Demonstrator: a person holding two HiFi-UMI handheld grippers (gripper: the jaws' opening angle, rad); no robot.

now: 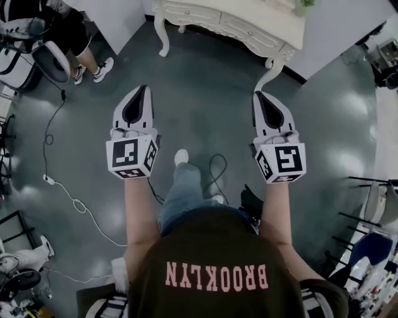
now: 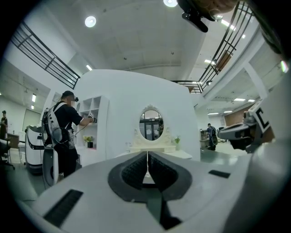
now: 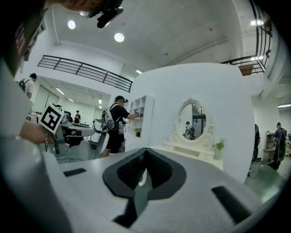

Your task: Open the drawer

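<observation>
A white ornate dressing table (image 1: pixel 236 25) stands ahead of me at the top of the head view, with two drawer fronts (image 1: pixel 189 13) along its near side. Both drawers look shut. My left gripper (image 1: pixel 142 90) and right gripper (image 1: pixel 260 95) are held level over the floor, side by side, short of the table and touching nothing. Their jaws are shut with nothing between them. In the left gripper view the gripper (image 2: pixel 147 155) points at the table's oval mirror (image 2: pixel 151 123). The right gripper (image 3: pixel 144 152) aims left of the mirror (image 3: pixel 193 119).
Curved table legs (image 1: pixel 163 37) reach down to the grey floor. Cables (image 1: pixel 62 186) trail across the floor at my left and by my feet. Another person (image 2: pixel 63 132) with a backpack stands at white shelves left of the table. Dark racks (image 1: pixel 373 205) stand at the right.
</observation>
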